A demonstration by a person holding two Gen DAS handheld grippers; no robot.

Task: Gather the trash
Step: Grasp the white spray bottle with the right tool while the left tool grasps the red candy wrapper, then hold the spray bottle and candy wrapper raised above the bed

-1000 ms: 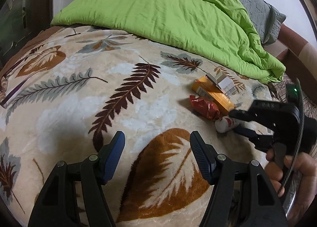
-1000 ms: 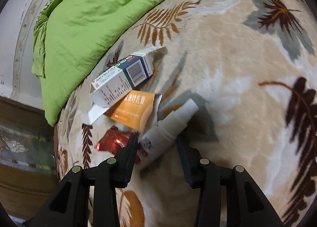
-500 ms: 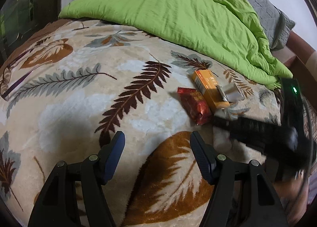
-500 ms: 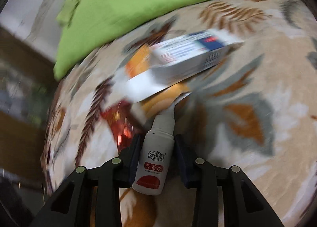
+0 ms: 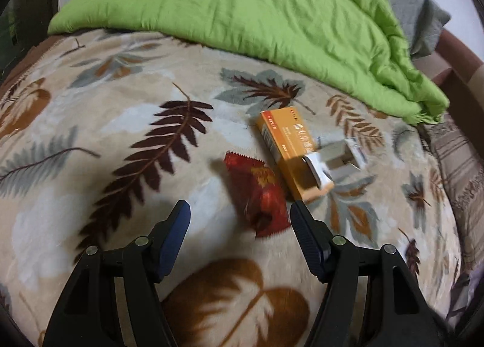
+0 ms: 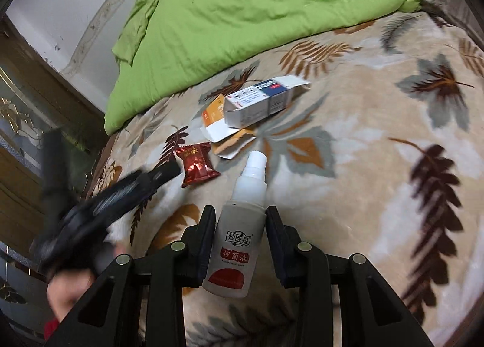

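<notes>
Bedding: leaf-print blanket (image 5: 127, 123) carries orange carton (image 5: 287, 147) and red candy wrapper (image 5: 260, 195). Right gripper (image 6: 240, 226), jaws just closed, clamps white spray bottle (image 6: 239, 235); keep squeeze steady. Left gripper (image 5: 240, 216), unclenched, should straddle wrapper squarely.

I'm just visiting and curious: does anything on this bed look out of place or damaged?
Yes. Litter lies on the leaf-patterned blanket: a red candy wrapper and an orange box with a white box lying on it, both with flaps torn open. The right gripper holds a white spray bottle.
</notes>
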